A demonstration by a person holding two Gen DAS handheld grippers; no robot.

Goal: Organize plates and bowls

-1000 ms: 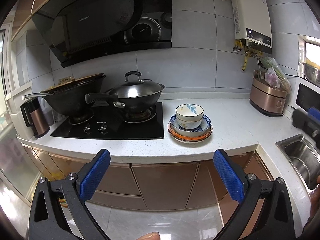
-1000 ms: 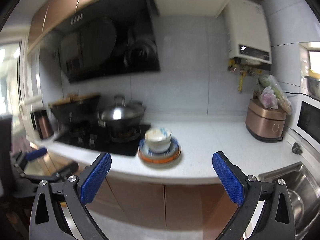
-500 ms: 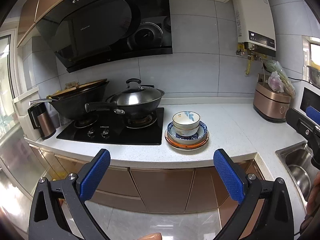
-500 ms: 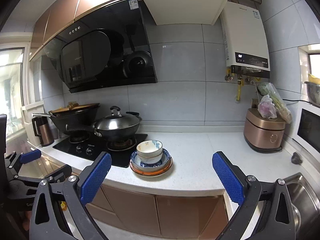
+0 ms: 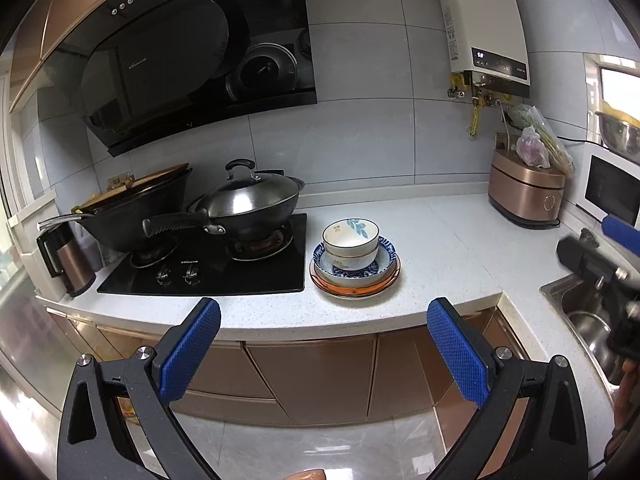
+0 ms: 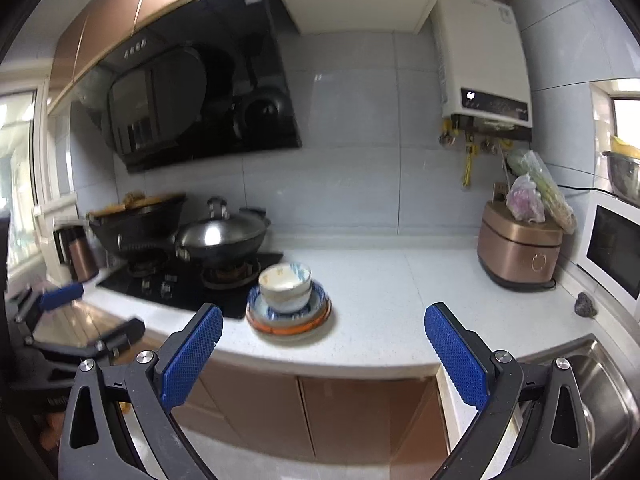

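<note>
White counter [image 5: 440,248]: stacked bowls [image 5: 351,242] on plates [image 5: 355,284] near front edge, just beside stove [image 5: 208,272]. Left gripper [image 5: 324,354] and right gripper [image 6: 322,352] both spread wide, empty.

Both wrist views look forward from in front of the desk [image 5: 440,248], well back. They share the stacked bowls [image 5: 352,244] mid-frame; the right view is blurred

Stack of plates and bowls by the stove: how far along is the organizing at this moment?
Nothing looks done: the two bowls sit nested on the blue-patterned dish and orange plate as one stack on the countertop beside the stove. Nothing is in hand: the left gripper and right gripper are both open, empty, short of the counter edge. Reaching, grasping and sorting all remain.
</note>
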